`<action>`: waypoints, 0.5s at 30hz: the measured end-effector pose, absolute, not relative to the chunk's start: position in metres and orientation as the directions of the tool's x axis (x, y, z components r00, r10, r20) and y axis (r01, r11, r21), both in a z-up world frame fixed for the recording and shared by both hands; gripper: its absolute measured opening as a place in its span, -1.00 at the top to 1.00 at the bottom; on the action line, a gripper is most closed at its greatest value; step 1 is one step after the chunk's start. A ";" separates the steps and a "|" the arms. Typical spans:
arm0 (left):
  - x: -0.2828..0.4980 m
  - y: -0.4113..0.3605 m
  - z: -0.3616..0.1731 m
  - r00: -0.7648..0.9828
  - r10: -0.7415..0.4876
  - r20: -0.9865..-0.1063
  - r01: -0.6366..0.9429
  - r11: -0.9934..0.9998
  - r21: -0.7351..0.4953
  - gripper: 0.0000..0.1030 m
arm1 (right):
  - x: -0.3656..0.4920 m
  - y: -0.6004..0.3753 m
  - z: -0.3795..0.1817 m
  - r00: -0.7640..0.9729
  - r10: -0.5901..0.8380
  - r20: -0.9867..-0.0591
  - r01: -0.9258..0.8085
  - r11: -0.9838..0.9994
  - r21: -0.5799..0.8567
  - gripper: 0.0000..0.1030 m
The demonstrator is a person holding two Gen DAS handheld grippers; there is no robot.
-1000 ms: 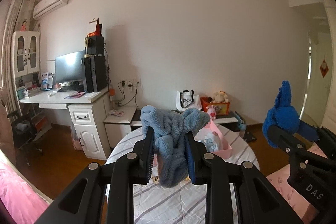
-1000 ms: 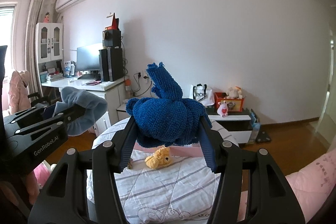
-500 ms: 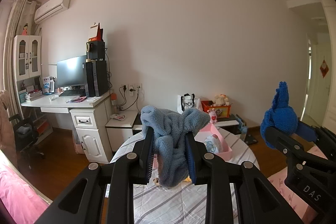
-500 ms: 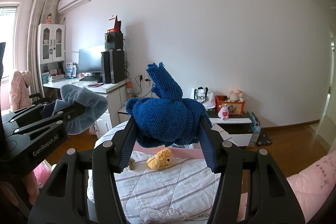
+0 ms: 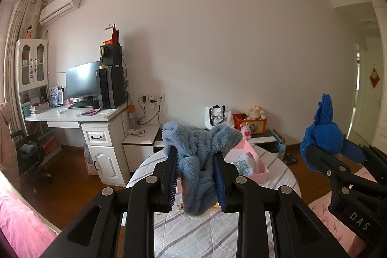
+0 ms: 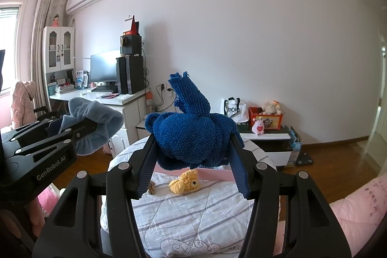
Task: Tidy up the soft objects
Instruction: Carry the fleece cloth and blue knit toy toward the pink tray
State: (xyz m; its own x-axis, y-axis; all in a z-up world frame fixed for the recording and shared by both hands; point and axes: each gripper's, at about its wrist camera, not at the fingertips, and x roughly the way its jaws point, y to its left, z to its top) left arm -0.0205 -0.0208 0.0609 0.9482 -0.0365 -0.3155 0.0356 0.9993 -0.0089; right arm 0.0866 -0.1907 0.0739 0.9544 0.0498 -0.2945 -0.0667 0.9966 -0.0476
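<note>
My left gripper point(image 5: 195, 181) is shut on a light blue fleece cloth point(image 5: 197, 156) and holds it high above the round table point(image 5: 193, 231). My right gripper point(image 6: 192, 169) is shut on a dark blue knitted cloth point(image 6: 191, 137), also held above the table. Each gripper shows in the other's view: the dark blue cloth at the right point(image 5: 321, 137), the light blue cloth at the left point(image 6: 94, 125). A pink box point(image 5: 254, 163) with a small pale blue plush in it stands on the far side of the table. A yellow plush point(image 6: 185, 181) lies on the striped quilt.
A small brown item point(image 6: 151, 187) lies left of the yellow plush. A white desk point(image 5: 79, 117) with monitor and speakers stands at the left wall. A low white shelf point(image 6: 266, 137) with toys and a bag stands behind the table. Pink bedding point(image 6: 358, 207) lies at the right.
Both grippers have risen or tilted up slightly with their cloths still held; the room sits lower in both views. The cloths keep their shape.
</note>
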 end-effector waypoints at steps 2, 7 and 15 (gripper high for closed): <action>-0.016 -0.020 0.061 0.947 -0.035 -0.320 0.034 0.999 -0.011 0.53 | 0.089 -0.191 0.074 0.953 0.051 -0.298 -0.067 0.997 -0.046 -0.03; -0.004 -0.019 0.060 0.941 -0.035 -0.336 0.033 0.999 -0.011 0.53 | 0.096 -0.191 0.073 0.949 0.051 -0.312 -0.067 0.997 -0.042 -0.03; 0.025 -0.019 0.058 0.930 -0.030 -0.366 0.028 1.000 -0.010 0.53 | 0.119 -0.191 0.065 0.936 0.059 -0.347 -0.074 0.997 -0.030 -0.03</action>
State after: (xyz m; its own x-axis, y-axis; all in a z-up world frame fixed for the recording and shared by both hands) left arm 0.0247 -0.0187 0.0581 0.9301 -0.0297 -0.3662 0.0281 0.9996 -0.0098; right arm 0.1188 -0.1907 0.0651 0.9358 0.0591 -0.3474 -0.0740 0.9968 -0.0298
